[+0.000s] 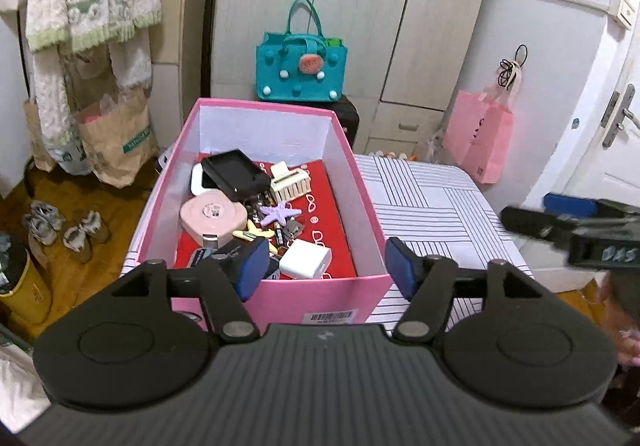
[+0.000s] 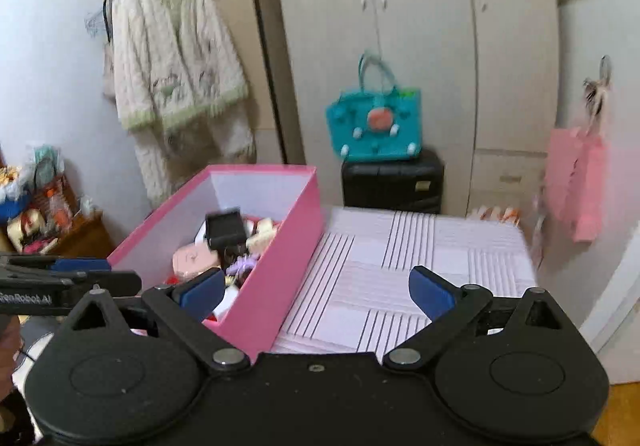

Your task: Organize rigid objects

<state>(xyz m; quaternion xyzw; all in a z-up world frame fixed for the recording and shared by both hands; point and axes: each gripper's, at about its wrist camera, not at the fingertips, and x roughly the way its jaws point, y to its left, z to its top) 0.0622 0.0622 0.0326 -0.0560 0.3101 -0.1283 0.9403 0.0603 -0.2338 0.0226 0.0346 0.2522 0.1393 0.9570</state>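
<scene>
Left wrist view
Left tool (image 1: 324, 266): I have it spread wide and holding nothing, poised over the near wall of the pink box (image 1: 200, 150).
Box position: it sits on the left part of the bench (image 1: 432, 206), its left side right at the bench edge.
Open room: the striped bench surface to the right of the box is bare out to its far and right edges.
Contents: black case (image 1: 234, 176), pink round-cornered case (image 1: 212, 216), purple starfish (image 1: 280, 215), white charger cube (image 1: 306, 260), cream piano-shaped piece (image 1: 290, 182), all jumbled on a red liner.
Labels: barcode sticker (image 1: 330, 316) on the box front; its text is too small for me to read.

Right wrist view
Right tool (image 2: 318, 292): also spread wide and holding nothing, over the bench just right of the box.
Edges: the box's right wall stands just beside my left pad.
Writing: "GenRobot.AI" on the other tool's body at left.
</scene>
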